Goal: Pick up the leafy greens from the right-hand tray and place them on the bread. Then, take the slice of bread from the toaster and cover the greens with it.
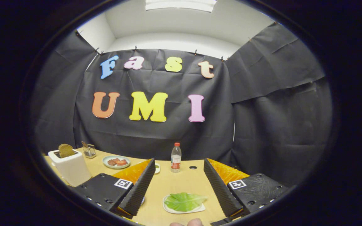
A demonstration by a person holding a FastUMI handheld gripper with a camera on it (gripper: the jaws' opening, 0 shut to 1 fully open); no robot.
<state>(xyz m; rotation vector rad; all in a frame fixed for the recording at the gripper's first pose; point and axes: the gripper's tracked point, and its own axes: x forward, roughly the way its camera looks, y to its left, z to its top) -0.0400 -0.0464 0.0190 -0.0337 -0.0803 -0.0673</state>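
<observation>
Leafy greens [184, 201] lie flat on a small white tray [168, 207] on the wooden table [181, 182], between the fingers of the gripper [179, 177], which stand wide apart and touch nothing. Beyond the left finger a white toaster [71, 168] stands at the table's edge with a brown slice of bread [65, 150] sticking up from its slot, a small wire rack [89, 150] behind it and a plate [116, 162] of reddish food pieces just beside. A clear bottle [176, 158] with a red cap stands upright farther back, past the greens.
</observation>
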